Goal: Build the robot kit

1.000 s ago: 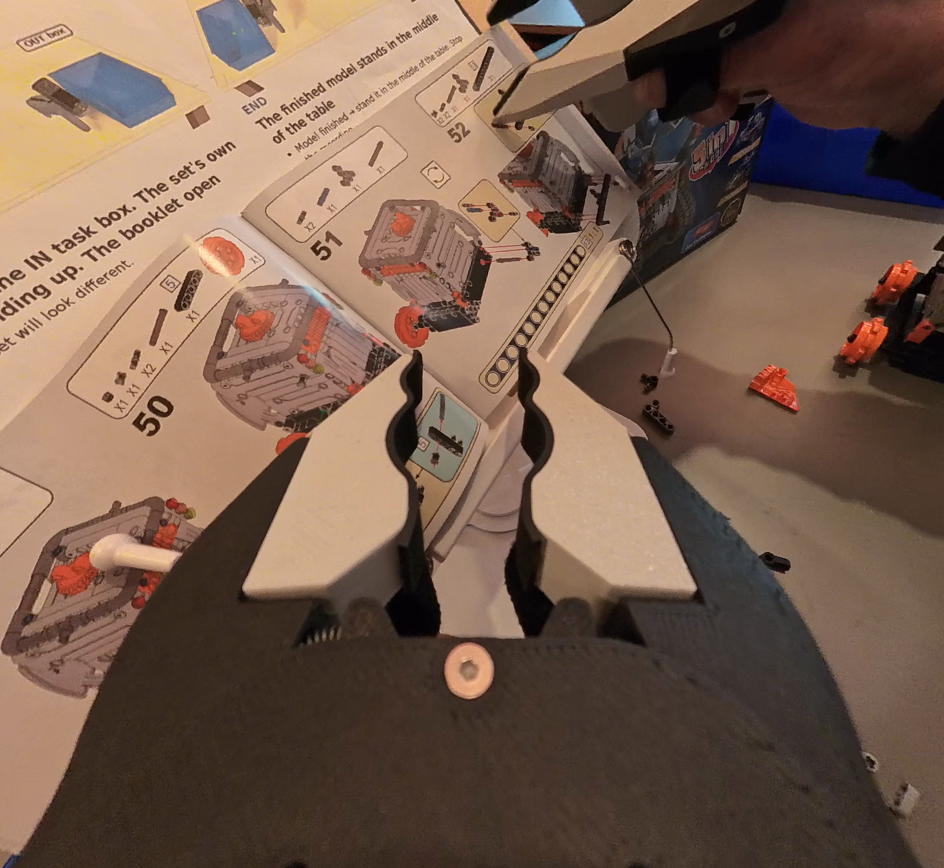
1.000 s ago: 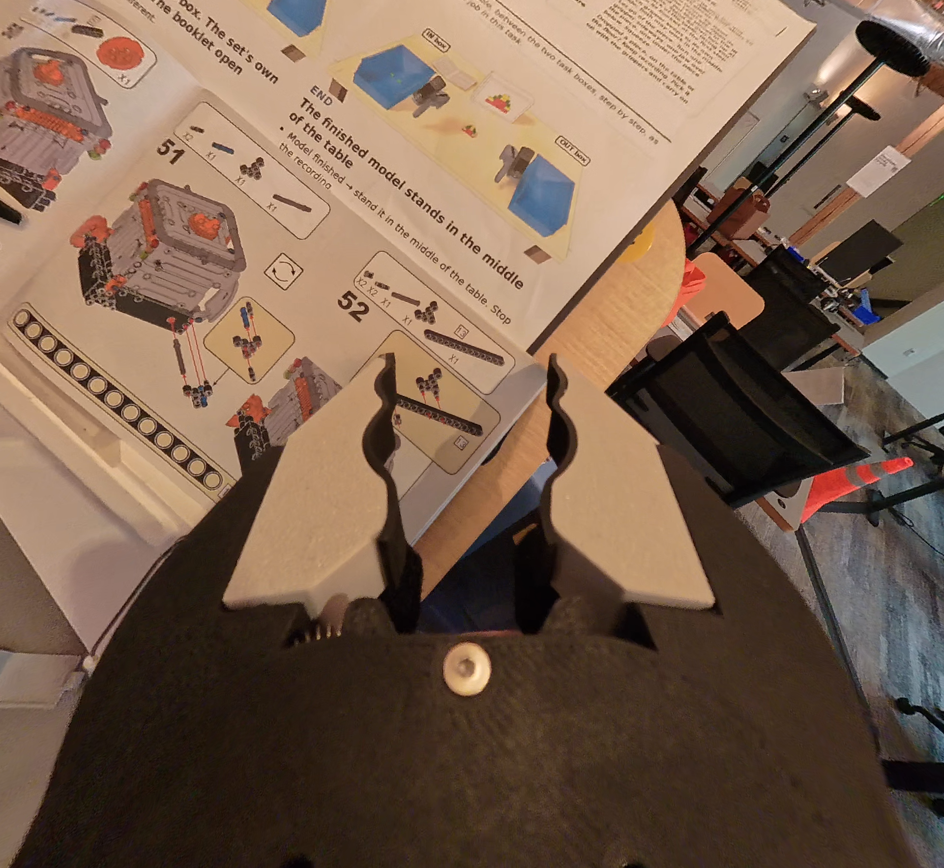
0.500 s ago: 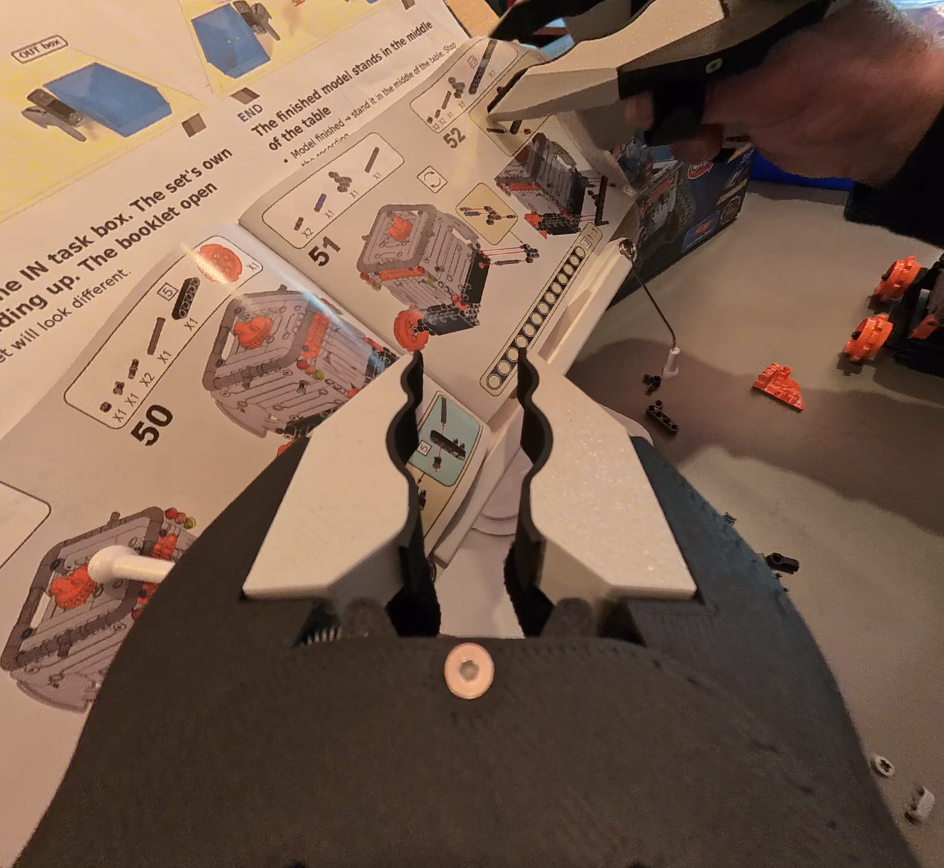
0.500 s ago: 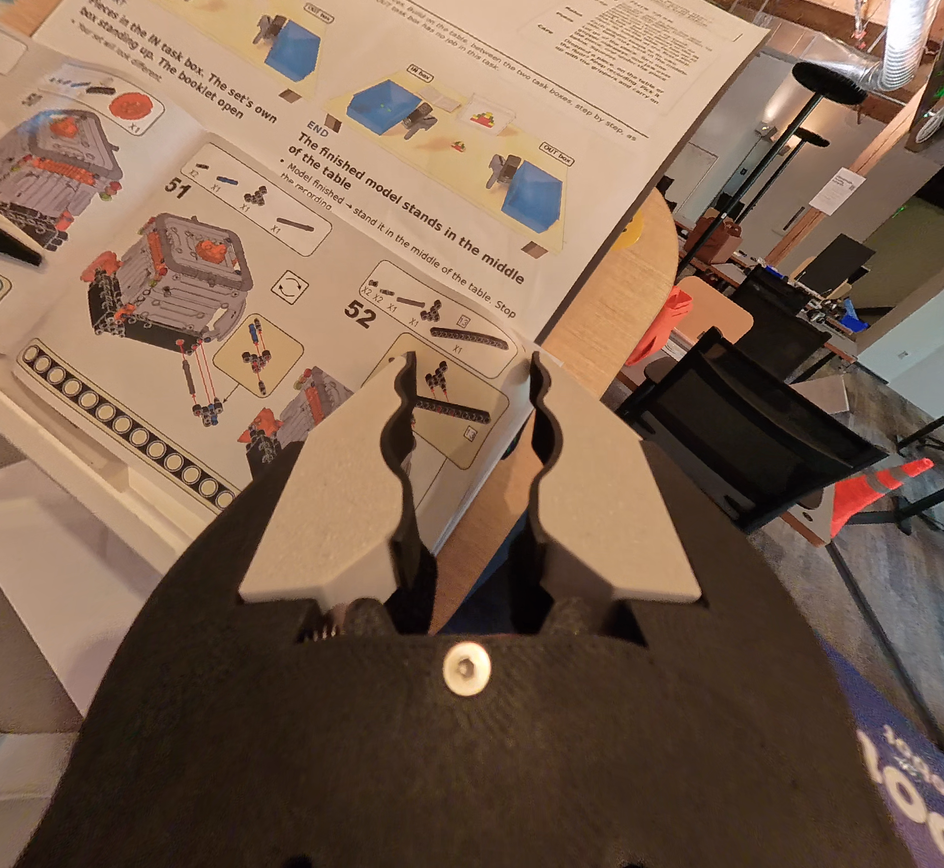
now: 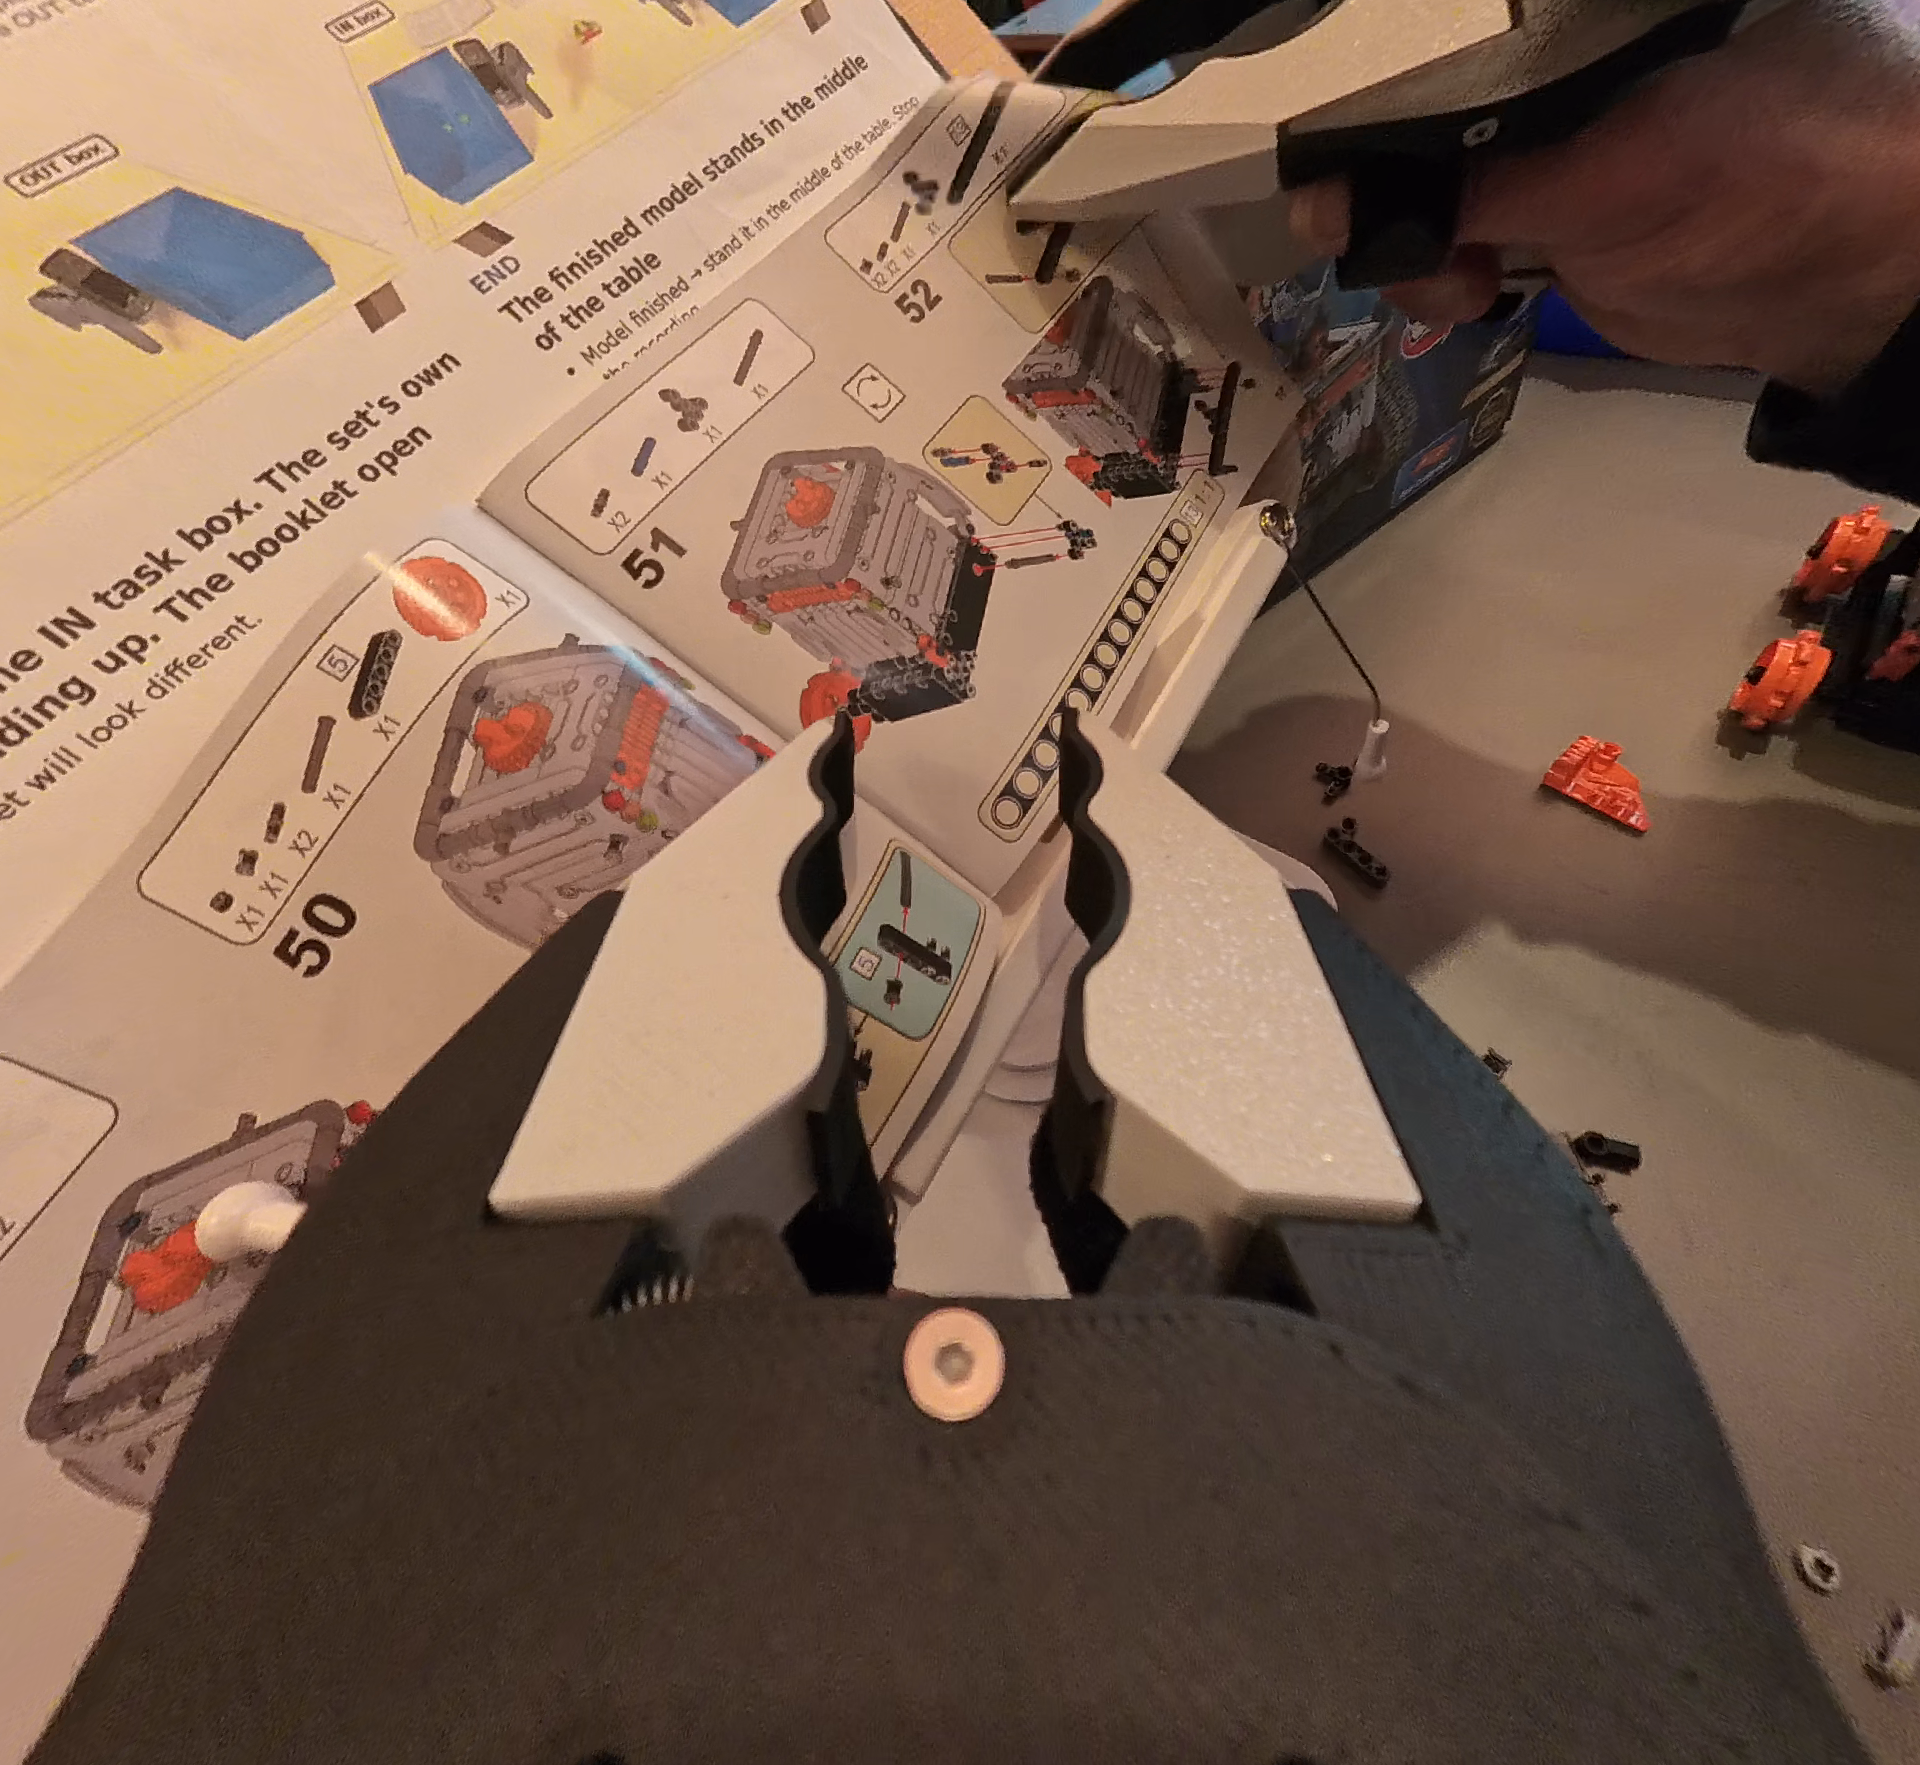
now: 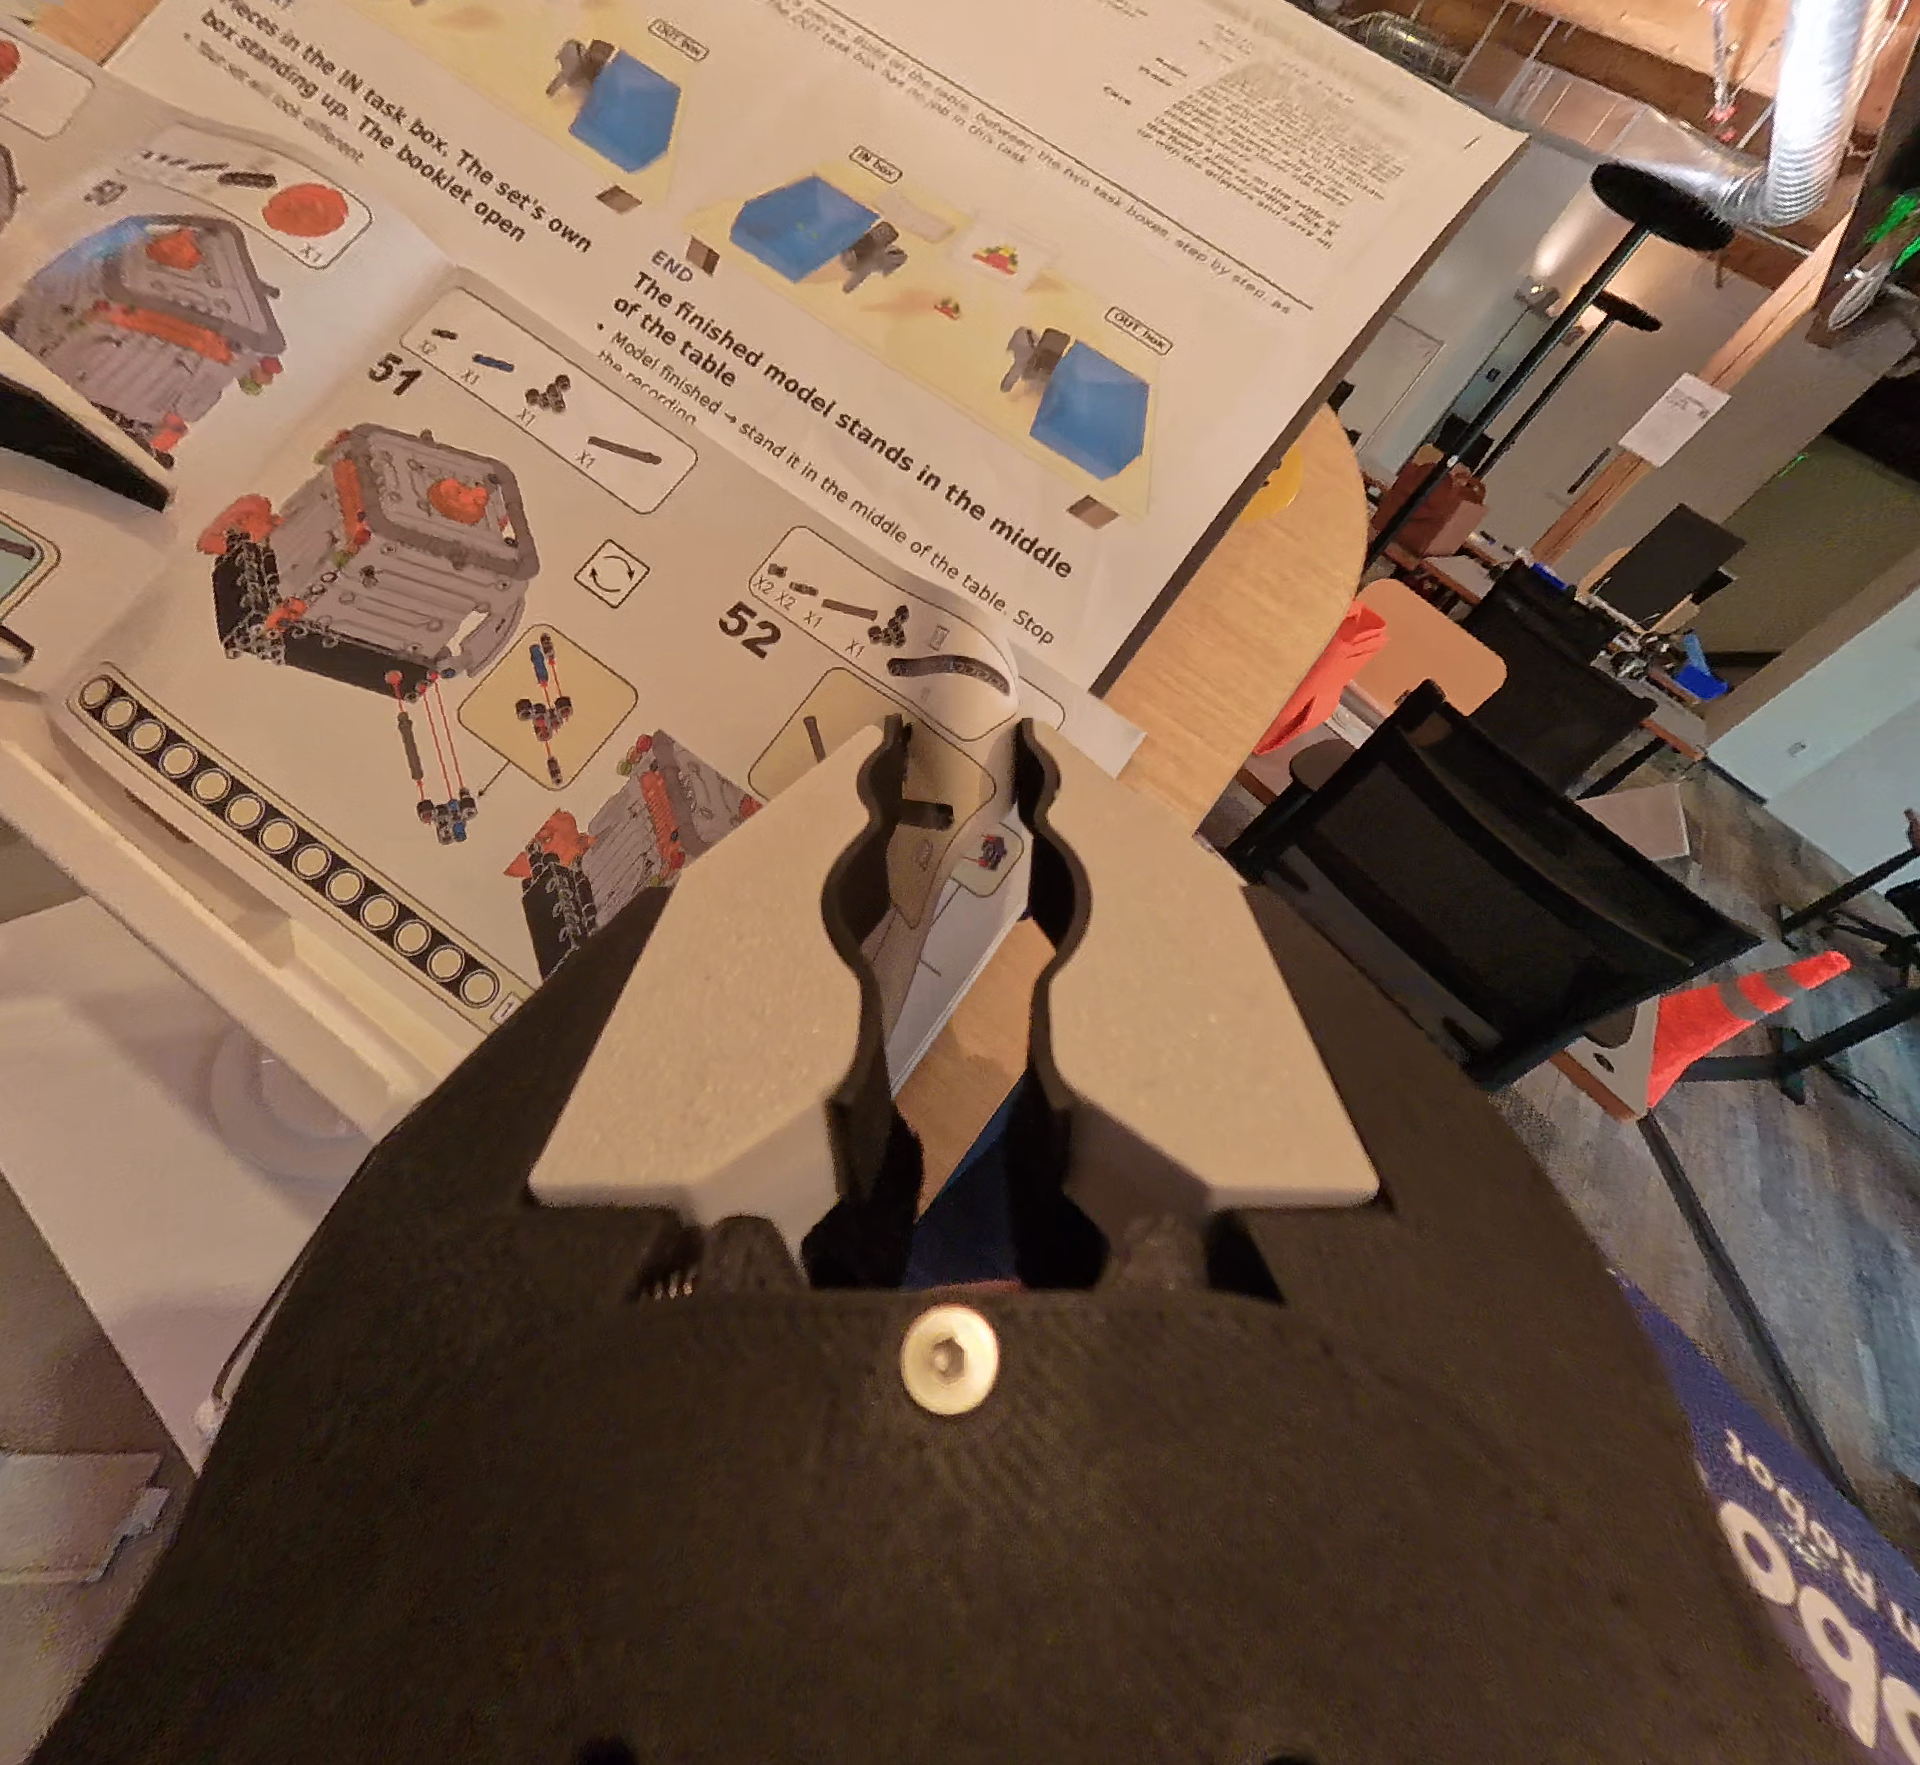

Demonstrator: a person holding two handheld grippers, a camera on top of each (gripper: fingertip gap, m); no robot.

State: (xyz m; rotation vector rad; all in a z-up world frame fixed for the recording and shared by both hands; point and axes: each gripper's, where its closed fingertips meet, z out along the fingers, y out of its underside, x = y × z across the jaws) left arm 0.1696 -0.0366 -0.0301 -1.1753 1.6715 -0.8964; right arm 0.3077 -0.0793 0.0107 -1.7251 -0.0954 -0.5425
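Your right gripper (image 6: 958, 739) is at the upper right corner of the open, glossy instruction booklet with numbered building diagrams (image 6: 364, 572). Its jaws are narrow but not closed. The corner of the page curls up into the gap between them and seems to touch the left finger. From the left wrist view, the same gripper (image 5: 1039, 126) and your hand (image 5: 1714, 188) reach in from the right of the booklet.

Your left gripper (image 5: 956, 739) hovers just in front of the booklet's lower edge, moderately open and holding nothing.

The booklet leans on a white plastic stand (image 5: 1236, 614), with a large white printed sheet (image 5: 312, 105) directly behind it.

The risks are these:
- The corner is already bent. If you close on the curl rather than on flat paper, you are likely to crease it or catch more than one leaf.
- A sharp pull away from the booklet could tear the thin page at its fold.
- It could also drag the whole booklet off the stand, since nothing visible presses it down on the right half.
- A thin black wire with a white tip (image 5: 1340, 635) hangs from the stand just right of the booklet, and a wide sweep could snag it.
- Small black pieces (image 5: 1356, 858) and a flat orange piece (image 5: 1595, 780) lie on the grey tabletop (image 5: 1558, 988) to the right of the booklet. A sliding booklet or a dropped wrist would scatter them.
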